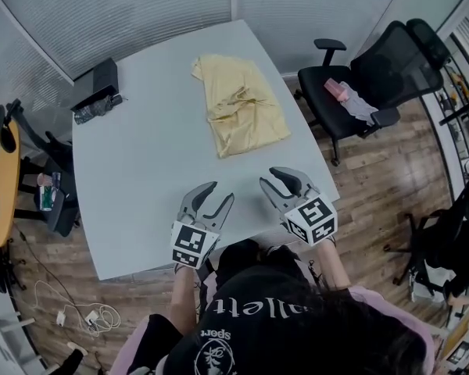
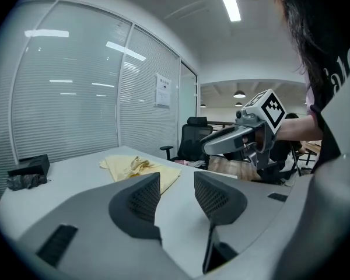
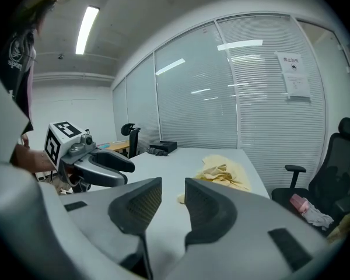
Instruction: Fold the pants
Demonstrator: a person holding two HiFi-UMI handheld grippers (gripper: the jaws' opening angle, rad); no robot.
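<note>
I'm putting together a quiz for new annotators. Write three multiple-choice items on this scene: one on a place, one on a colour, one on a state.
1. Where do the pants lie?
A) on the far half of the table
B) at the table's near edge
C) off the table

2. What colour are the pants?
A) blue
B) pale yellow
C) black

3. How are the left gripper and the right gripper?
A) both shut on the pants
B) one holds the pants
C) both open and empty

Answers:
1. A, the head view shows the pants well beyond both grippers.
2. B, the cloth looks pale yellow in every view.
3. C, each gripper view shows a gap between the jaws, with only bare table behind it.
</note>
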